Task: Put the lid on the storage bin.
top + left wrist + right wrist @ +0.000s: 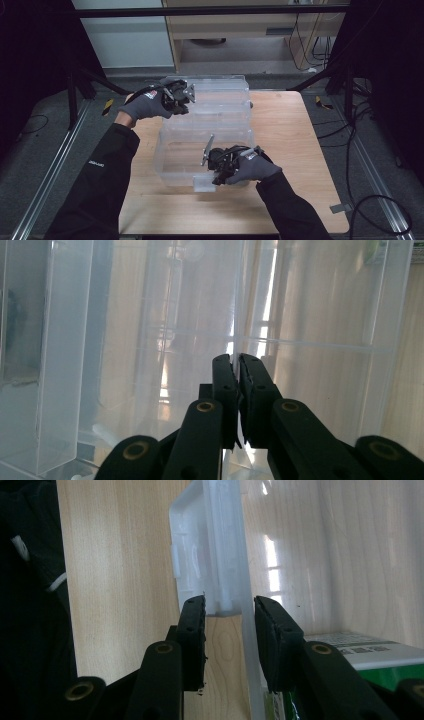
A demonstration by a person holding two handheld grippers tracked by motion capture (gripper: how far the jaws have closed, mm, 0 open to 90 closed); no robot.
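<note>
The clear plastic box (205,150) sits mid-table, its lid (220,97) swung back toward the far edge. The left gripper (186,101) has pinched shut on the lid's thin wall (239,340) — likely to swing it. The right gripper (216,176) straddles the box's front latch (210,555), jaws part-open, probably steadying; its view also shows a green-labelled packet (370,660) inside.

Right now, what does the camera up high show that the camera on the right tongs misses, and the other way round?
High view alone: the whole clear plastic box with its lid swung open at the back, both gloved hands, the left tongs up at the lid, and the floor around the wooden table.

Right gripper view alone: close up, the right tongs straddling the box's front wall and latch, plus a green-and-white package inside.

Both: the box, the right tongs and the table.
</note>
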